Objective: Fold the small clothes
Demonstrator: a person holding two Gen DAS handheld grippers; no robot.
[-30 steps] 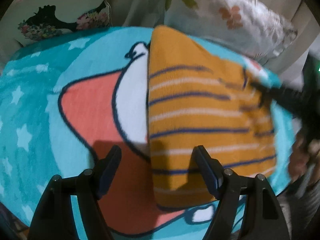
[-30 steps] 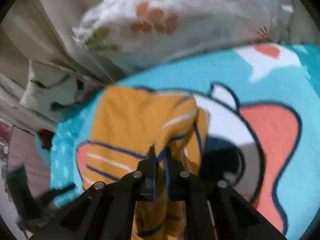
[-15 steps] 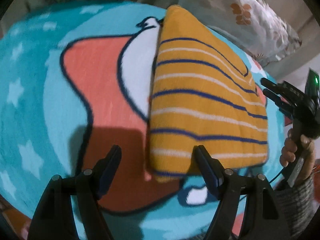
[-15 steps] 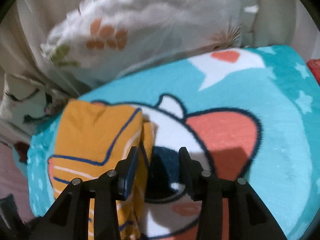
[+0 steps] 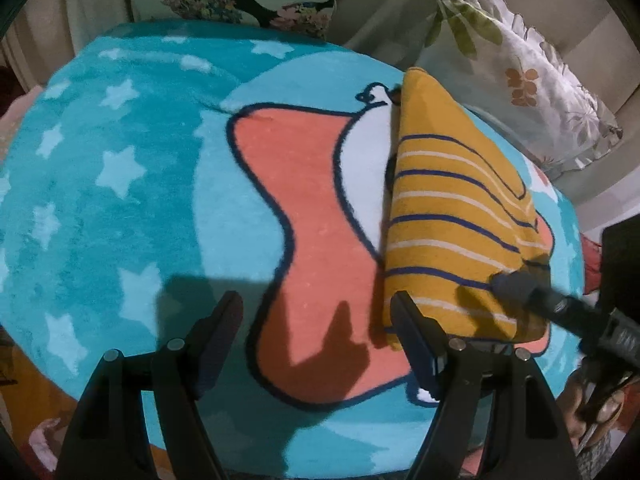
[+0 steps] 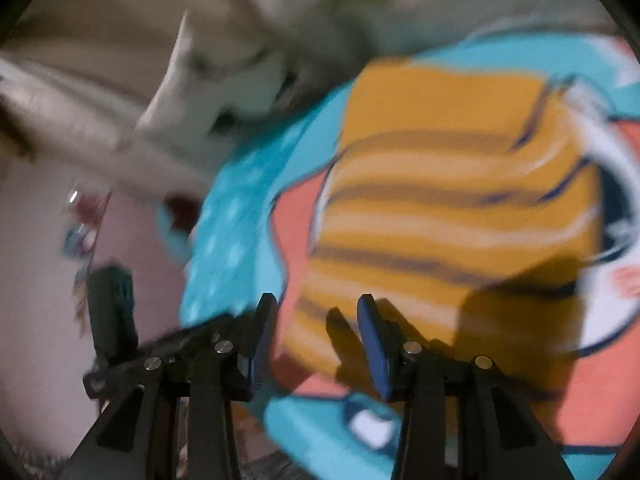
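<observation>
A: Where is the striped garment [image 5: 452, 216], and how far folded?

B: Already folded flat on the blanket [image 5: 132, 184], beyond the right gripper [image 6: 316, 336]; both grippers' fingers spread, pinching nothing. Left gripper [image 5: 316, 320] beside it.

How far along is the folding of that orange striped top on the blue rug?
Done: the orange striped top lies folded into a compact stack on the blue rug. In hand: nothing; the left hand-held gripper and right hand-held gripper are both open. Left: perhaps one final fold.
</observation>
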